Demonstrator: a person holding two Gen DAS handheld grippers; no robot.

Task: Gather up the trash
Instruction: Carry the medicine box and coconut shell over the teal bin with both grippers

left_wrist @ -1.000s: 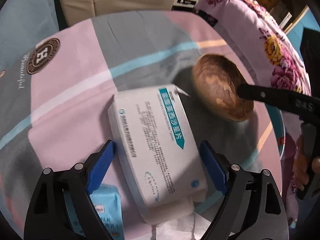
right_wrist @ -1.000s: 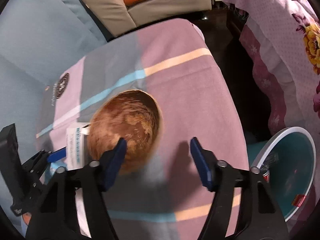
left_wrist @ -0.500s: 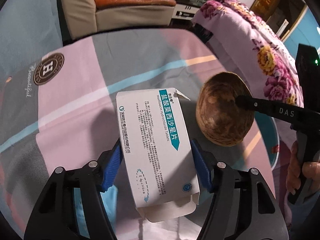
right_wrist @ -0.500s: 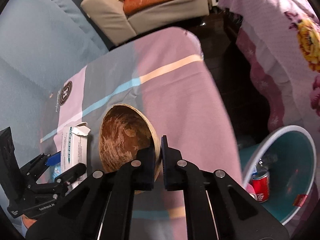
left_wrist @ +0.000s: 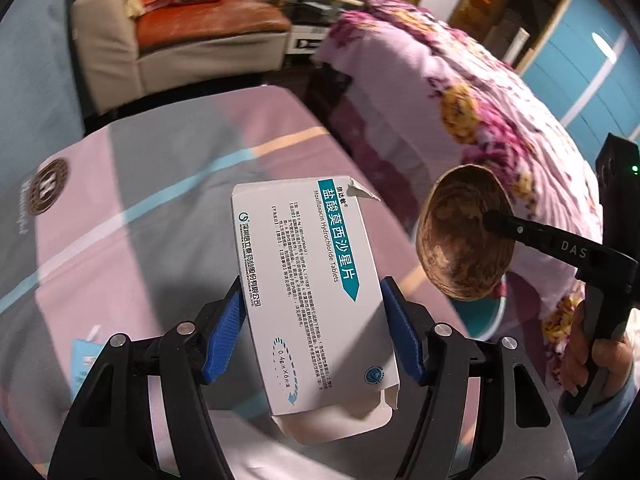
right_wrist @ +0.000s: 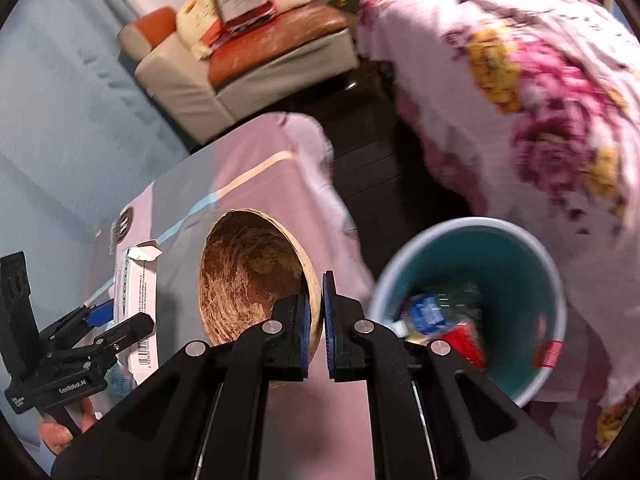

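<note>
My left gripper [left_wrist: 312,320] is shut on a white medicine box [left_wrist: 316,292] with a teal stripe and holds it above the table. The box also shows in the right wrist view [right_wrist: 134,300], with the left gripper [right_wrist: 100,320] around it. My right gripper [right_wrist: 316,320] is shut on the rim of a brown coconut shell half [right_wrist: 252,276], lifted off the table. The shell also shows in the left wrist view [left_wrist: 460,240], held by the right gripper's fingers [left_wrist: 520,232]. A teal bin [right_wrist: 500,264] with several pieces of trash stands just right of the shell.
The table [left_wrist: 152,208] has a pink, grey and blue cloth. A light blue packet [left_wrist: 86,360] lies on it at lower left. A floral bedspread [right_wrist: 540,100] is at the right. A beige sofa with an orange cushion [right_wrist: 248,52] stands behind the table.
Both grippers closed and lifted: the left on the box, the right on the shell's rim. The shell has moved right, toward the bin, and the box has risen off the table.
</note>
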